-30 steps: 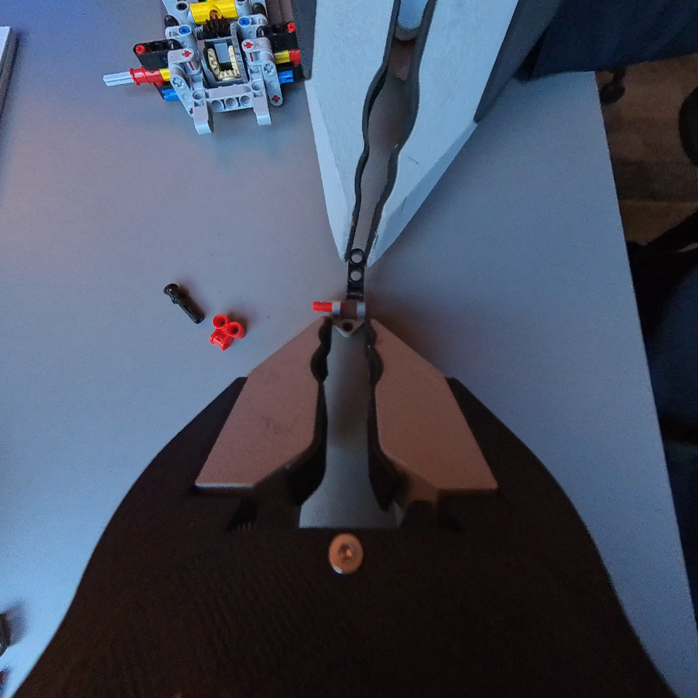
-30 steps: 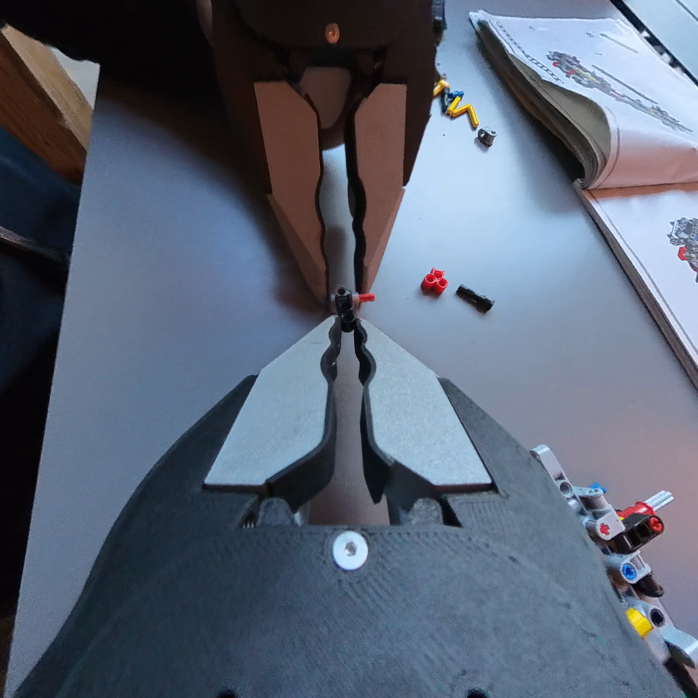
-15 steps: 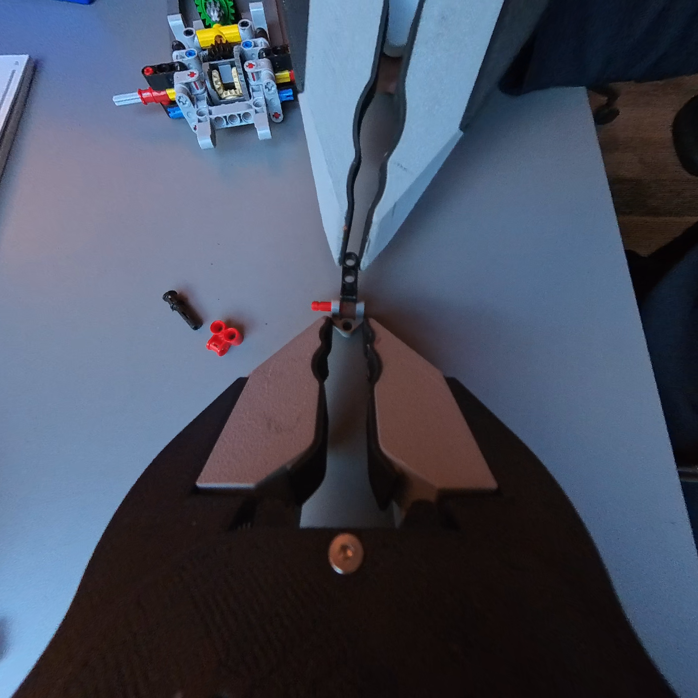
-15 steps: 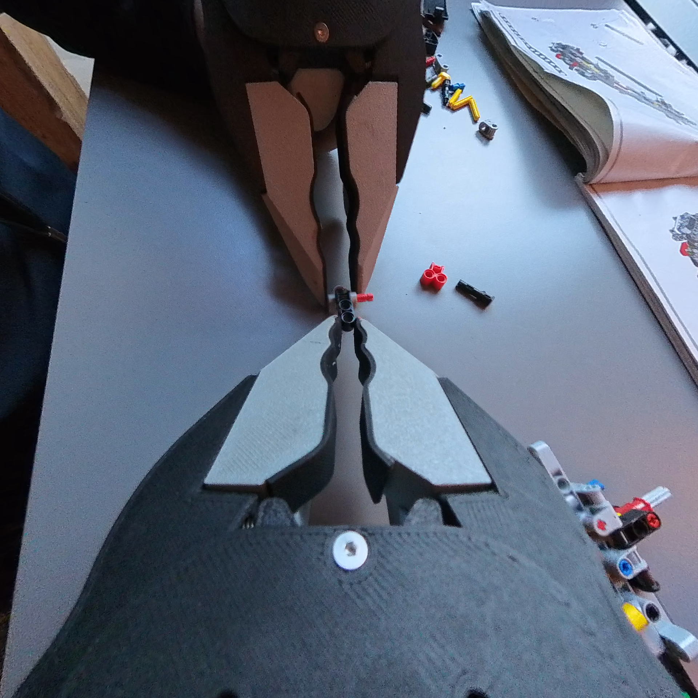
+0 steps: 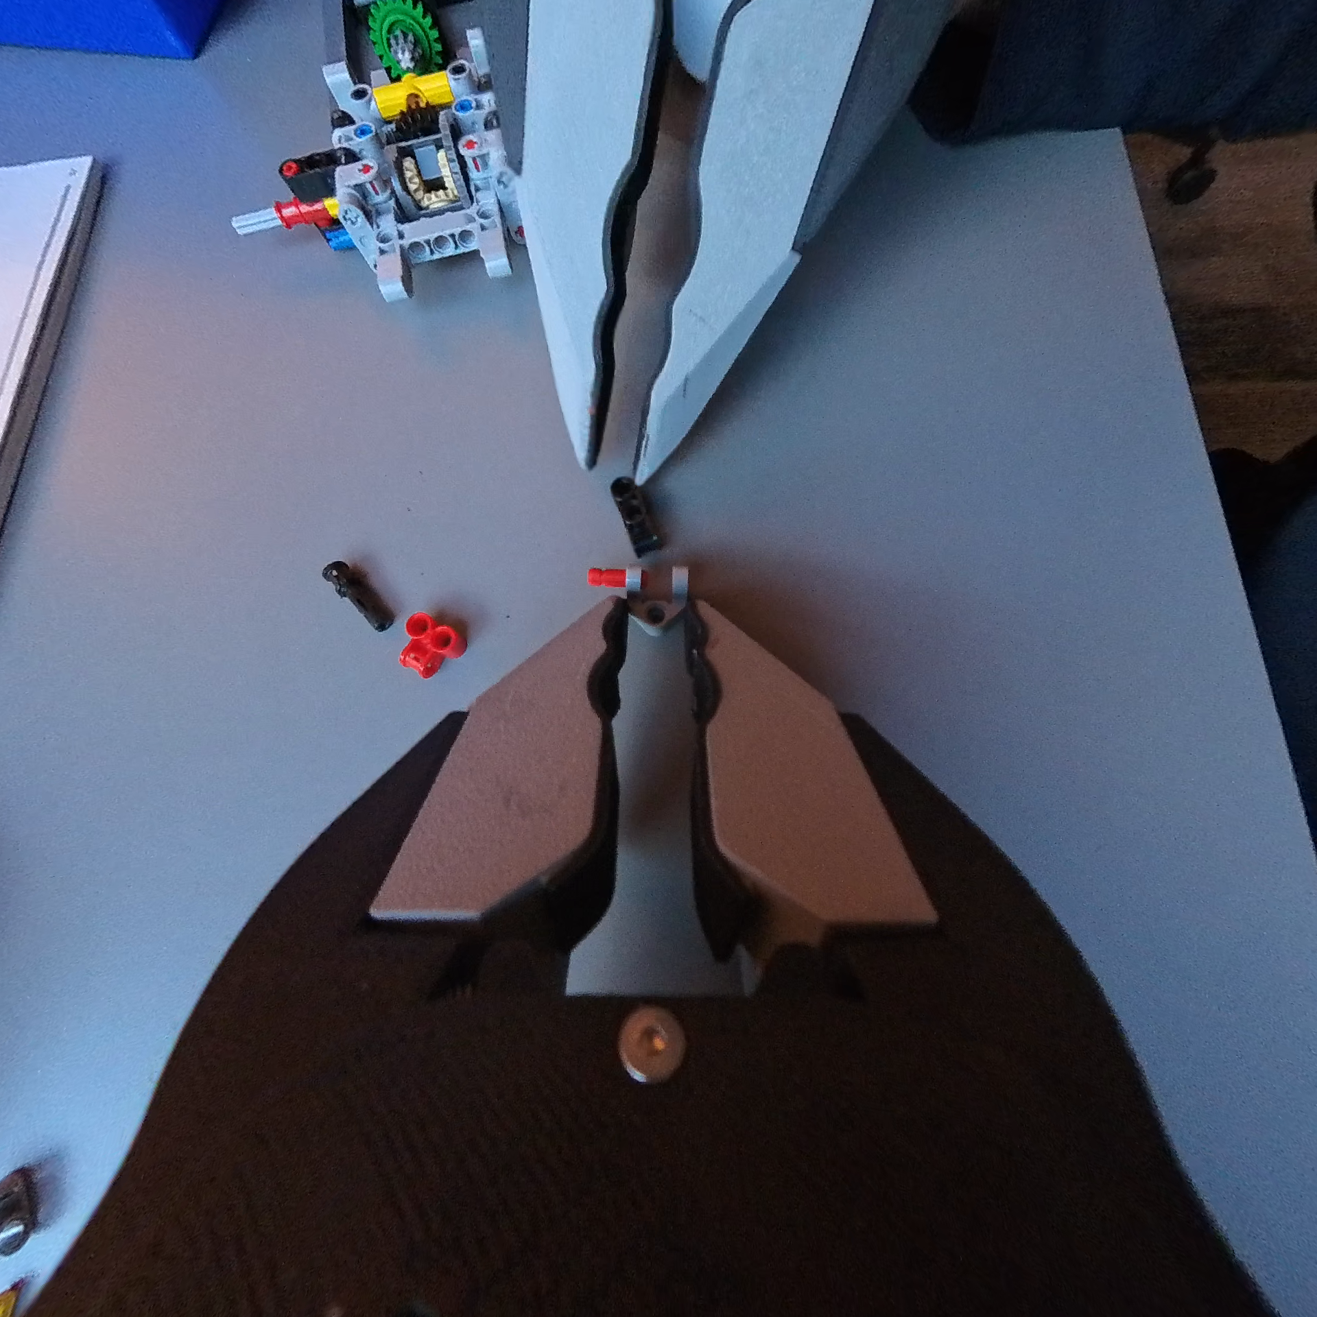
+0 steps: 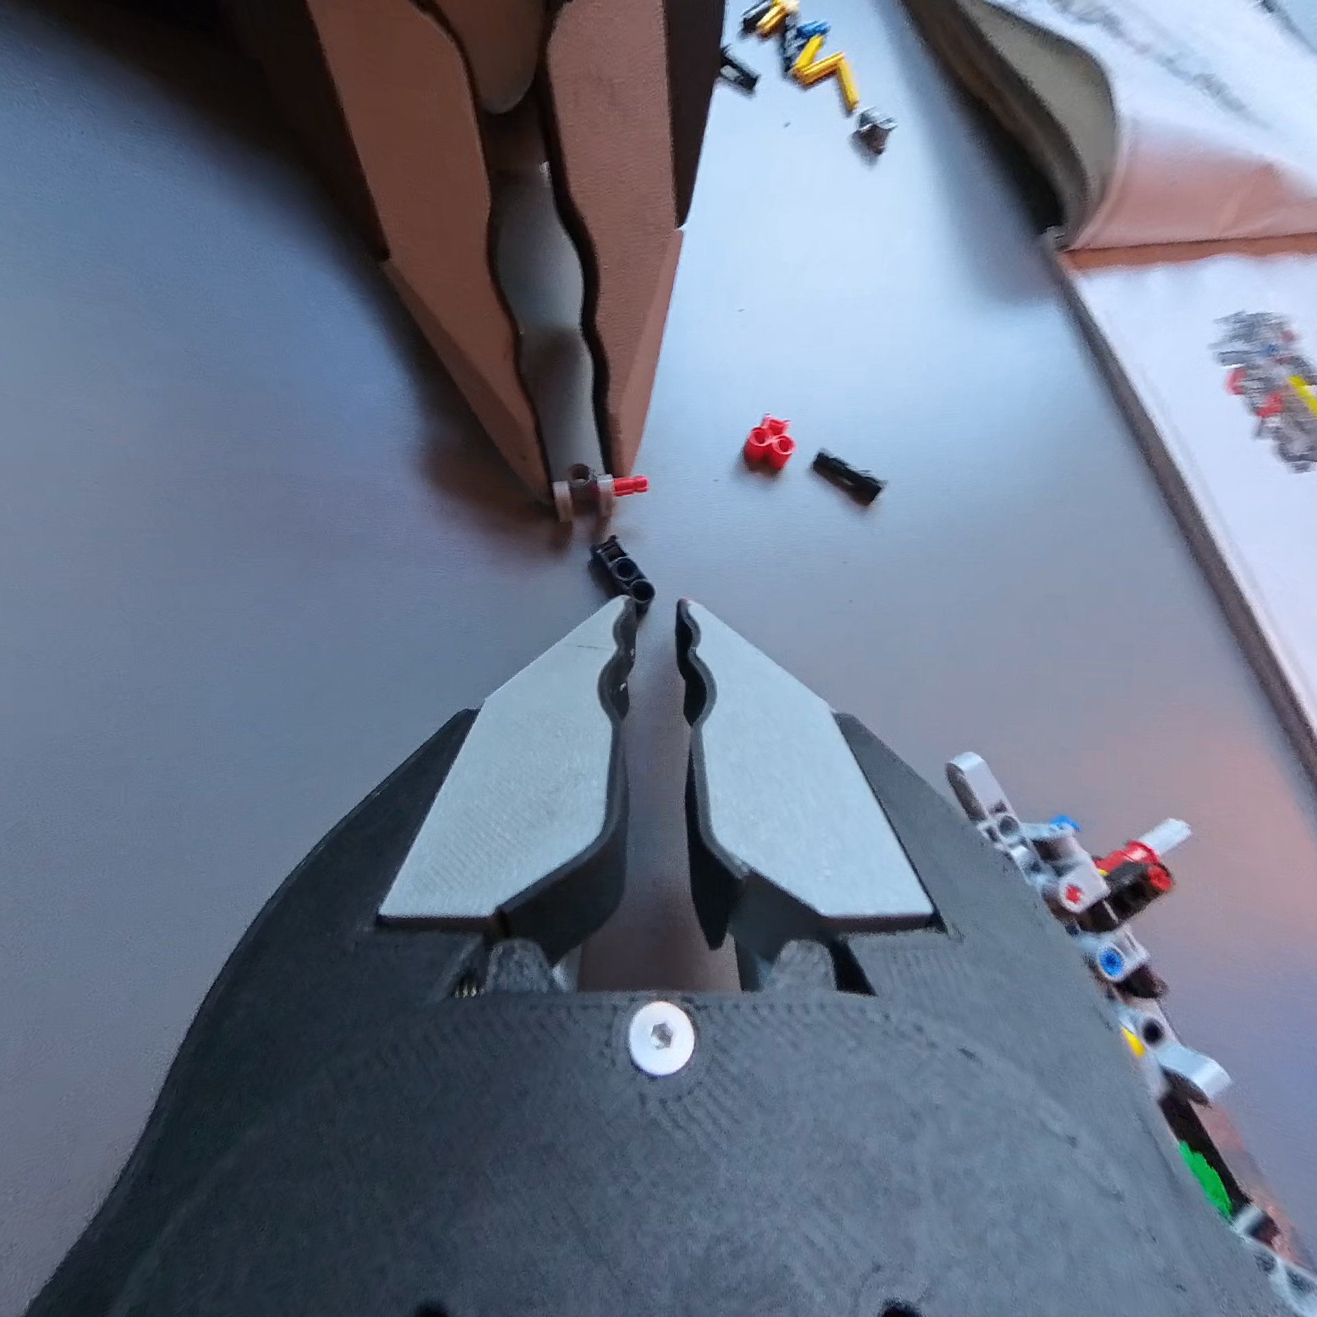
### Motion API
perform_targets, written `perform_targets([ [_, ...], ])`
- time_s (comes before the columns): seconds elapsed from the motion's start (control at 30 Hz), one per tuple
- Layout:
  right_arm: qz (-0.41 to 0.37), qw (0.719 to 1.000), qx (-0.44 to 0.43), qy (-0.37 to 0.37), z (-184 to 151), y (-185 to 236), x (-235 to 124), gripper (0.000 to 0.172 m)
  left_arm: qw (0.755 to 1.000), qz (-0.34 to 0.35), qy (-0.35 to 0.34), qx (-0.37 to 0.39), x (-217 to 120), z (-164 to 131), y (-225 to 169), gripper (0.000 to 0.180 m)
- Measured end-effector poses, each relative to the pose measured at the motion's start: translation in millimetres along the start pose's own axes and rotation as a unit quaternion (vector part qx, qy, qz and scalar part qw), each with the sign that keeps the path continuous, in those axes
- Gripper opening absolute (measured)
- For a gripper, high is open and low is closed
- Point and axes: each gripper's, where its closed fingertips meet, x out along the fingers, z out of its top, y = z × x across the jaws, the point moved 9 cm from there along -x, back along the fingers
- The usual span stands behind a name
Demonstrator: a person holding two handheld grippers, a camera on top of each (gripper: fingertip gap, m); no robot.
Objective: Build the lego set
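Note:
My left gripper (image 5: 656,606) is shut on a small grey forked connector (image 5: 657,614) with a red pin (image 5: 606,576) sticking out of its left side. It holds the connector low over the grey table (image 5: 926,499). The connector also shows in the right wrist view (image 6: 584,495), at the tips of the left gripper (image 6: 584,488). A short black beam with holes (image 5: 636,514) lies loose between the two grippers, apart from the connector. My right gripper (image 6: 654,606) is open and empty. The beam's near end (image 6: 623,570) is just at its left fingertip (image 6: 620,620). The right gripper also shows in the left wrist view (image 5: 616,467).
A red connector (image 5: 427,641) and a black pin (image 5: 356,595) lie left of the left gripper. A partly built grey model (image 5: 420,178) stands at the far left. An open booklet (image 6: 1176,142) and small yellow parts (image 6: 819,64) lie beyond. The table edge (image 5: 1169,356) runs along the right. The gap from one gripper's tips to the other's is roughly 4 centimeters.
My right gripper opened and let go of the black beam, then drew back a little. The beam came away from the grey connector and now lies tilted between the grippers. My left gripper kept its grasp.

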Motion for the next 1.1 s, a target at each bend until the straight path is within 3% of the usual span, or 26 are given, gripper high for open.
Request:
perform_targets([
  [0.13, 0.004, 1.000, -0.005, -0.031, 11.6, 4.9, -0.3, 0.005, 1.000, -0.009, 0.000, -0.013, 0.1, -0.4, 1.7, 0.014],
  [0.27, 0.005, 0.999, -0.028, -0.015, 21.4, 9.9, 11.2, 0.000, 1.000, -0.017, 0.000, -0.021, 0.2, -0.5, 2.9, 0.014],
  [0.6, 0.045, 0.999, -0.014, -0.013, 21.7, 6.2, 18.2, 0.001, 1.000, -0.019, 0.000, -0.023, 0.3, -0.7, 3.0, 0.014],
  [1.1, 0.043, 0.999, -0.022, -0.009, 20.4, 6.3, 19.4, 0.000, 0.999, -0.018, 0.001, -0.038, 0.6, -0.2, 2.7, 0.014],
])
